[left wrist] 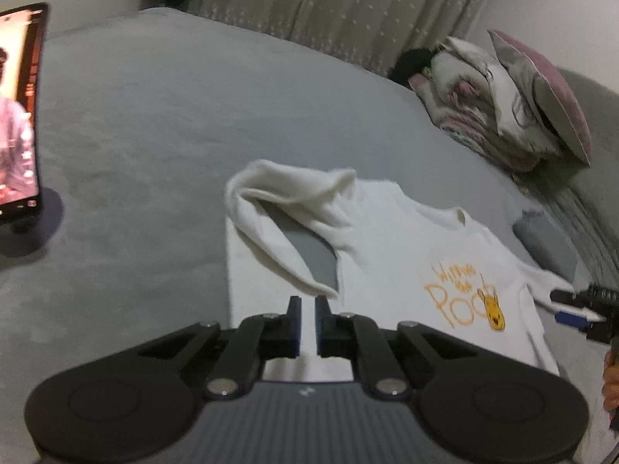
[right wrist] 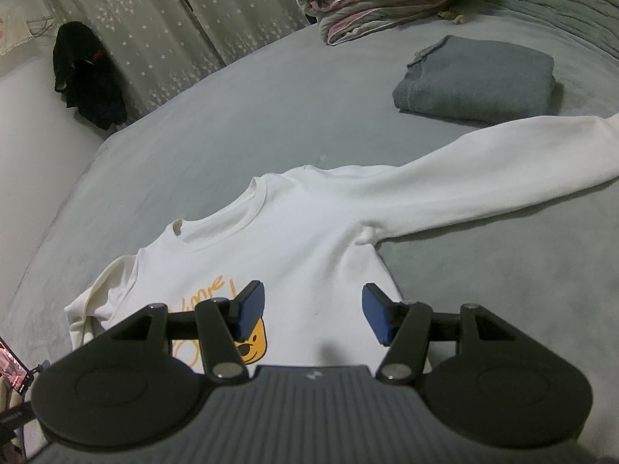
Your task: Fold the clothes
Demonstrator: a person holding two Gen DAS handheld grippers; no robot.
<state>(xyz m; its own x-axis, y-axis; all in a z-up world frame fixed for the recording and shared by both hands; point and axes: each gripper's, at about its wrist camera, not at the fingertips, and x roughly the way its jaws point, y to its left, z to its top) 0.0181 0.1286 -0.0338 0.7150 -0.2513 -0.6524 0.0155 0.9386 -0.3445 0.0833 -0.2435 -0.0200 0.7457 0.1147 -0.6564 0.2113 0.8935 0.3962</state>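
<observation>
A white long-sleeved sweatshirt [left wrist: 387, 247] with an orange Pooh print [left wrist: 464, 301] lies face up on the grey bed. Its left sleeve [left wrist: 278, 208] is bent back in a loop toward the hem. My left gripper [left wrist: 307, 309] hovers over the lower left of the shirt, its jaws nearly closed with a narrow gap and nothing between them. In the right wrist view the shirt [right wrist: 294, 239] has its right sleeve [right wrist: 483, 178] stretched out straight. My right gripper [right wrist: 313, 313] is open and empty above the chest, near the print [right wrist: 251, 344].
A folded grey sweater [right wrist: 476, 85] lies beyond the outstretched sleeve. A rolled quilt and pillows [left wrist: 514, 104] are piled at the bed's far corner. A phone on a stand [left wrist: 19, 116] sits at the left on the bed [left wrist: 154, 135]. Curtains [right wrist: 154, 27] hang behind.
</observation>
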